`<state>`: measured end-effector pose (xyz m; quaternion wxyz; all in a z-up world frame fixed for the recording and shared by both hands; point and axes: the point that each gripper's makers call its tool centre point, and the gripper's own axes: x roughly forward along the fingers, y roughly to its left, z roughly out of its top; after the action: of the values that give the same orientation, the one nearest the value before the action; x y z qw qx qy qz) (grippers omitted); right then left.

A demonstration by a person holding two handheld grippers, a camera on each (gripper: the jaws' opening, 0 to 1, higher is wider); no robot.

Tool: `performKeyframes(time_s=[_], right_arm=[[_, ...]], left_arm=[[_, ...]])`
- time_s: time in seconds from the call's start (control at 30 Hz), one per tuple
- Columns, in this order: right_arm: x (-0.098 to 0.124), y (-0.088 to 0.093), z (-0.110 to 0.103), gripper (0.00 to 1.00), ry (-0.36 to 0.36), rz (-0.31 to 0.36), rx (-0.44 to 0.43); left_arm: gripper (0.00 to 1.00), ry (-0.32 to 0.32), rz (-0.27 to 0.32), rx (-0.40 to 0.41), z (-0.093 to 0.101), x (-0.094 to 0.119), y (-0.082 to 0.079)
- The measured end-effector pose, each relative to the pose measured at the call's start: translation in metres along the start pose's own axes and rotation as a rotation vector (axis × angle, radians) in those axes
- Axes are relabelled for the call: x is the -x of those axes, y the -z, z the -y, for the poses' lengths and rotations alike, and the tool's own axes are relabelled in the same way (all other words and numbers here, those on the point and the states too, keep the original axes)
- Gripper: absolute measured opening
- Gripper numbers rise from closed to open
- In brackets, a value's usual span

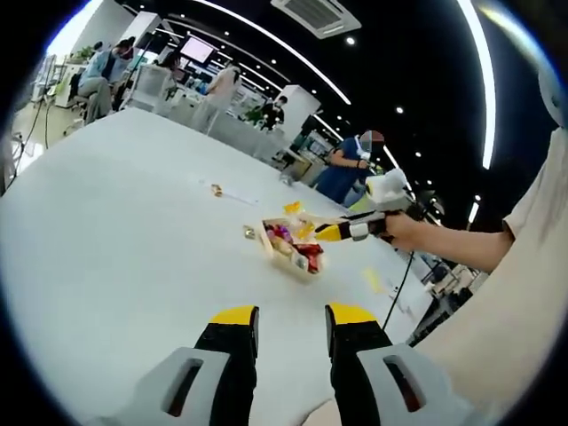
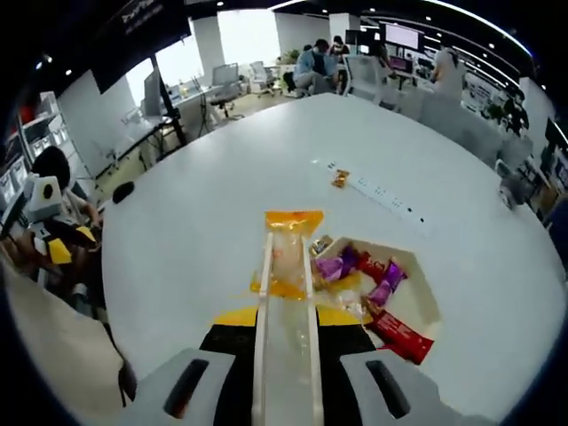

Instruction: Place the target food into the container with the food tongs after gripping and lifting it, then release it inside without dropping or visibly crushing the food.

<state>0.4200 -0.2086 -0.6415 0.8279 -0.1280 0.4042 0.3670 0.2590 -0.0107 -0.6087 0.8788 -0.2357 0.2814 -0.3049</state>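
Right tool (image 2: 286, 321) clamps tongs (image 2: 286, 355) pinching a yellow packet (image 2: 288, 253) beside the container (image 2: 417, 293); left tool (image 1: 290, 312) gapes empty.

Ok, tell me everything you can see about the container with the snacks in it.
The container is a shallow, open, cream-coloured tray with angled corners and low walls, possibly paper or thin plastic. It rests flat on the white table, holding wrapped snacks in purple, red and yellow; one red wrapper hangs over its near rim. In the right gripper view it lies just right of the clear tongs, whose tips grip a yellow-edged packet beside its left wall.
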Motion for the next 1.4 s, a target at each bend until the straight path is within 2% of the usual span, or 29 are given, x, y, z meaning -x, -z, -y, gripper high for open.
performKeyframes(time_s=[0.3, 0.7, 0.9, 1.4], right_arm=[[0.019, 0.01, 0.018, 0.21, 0.043, 0.019, -0.043], [0.033, 0.02, 0.036, 0.21, 0.088, 0.035, -0.079], [0.036, 0.025, 0.043, 0.21, 0.098, 0.033, -0.089], [0.034, 0.021, 0.053, 0.22, 0.106, 0.054, -0.121]], left_arm=[[0.29, 0.019, -0.016, -0.02, 0.01, -0.006, 0.002], [0.29, 0.038, -0.027, -0.037, 0.02, -0.01, 0.003], [0.29, 0.038, -0.026, -0.041, 0.021, -0.01, 0.003], [0.29, 0.017, -0.023, -0.037, 0.017, -0.008, 0.002]])
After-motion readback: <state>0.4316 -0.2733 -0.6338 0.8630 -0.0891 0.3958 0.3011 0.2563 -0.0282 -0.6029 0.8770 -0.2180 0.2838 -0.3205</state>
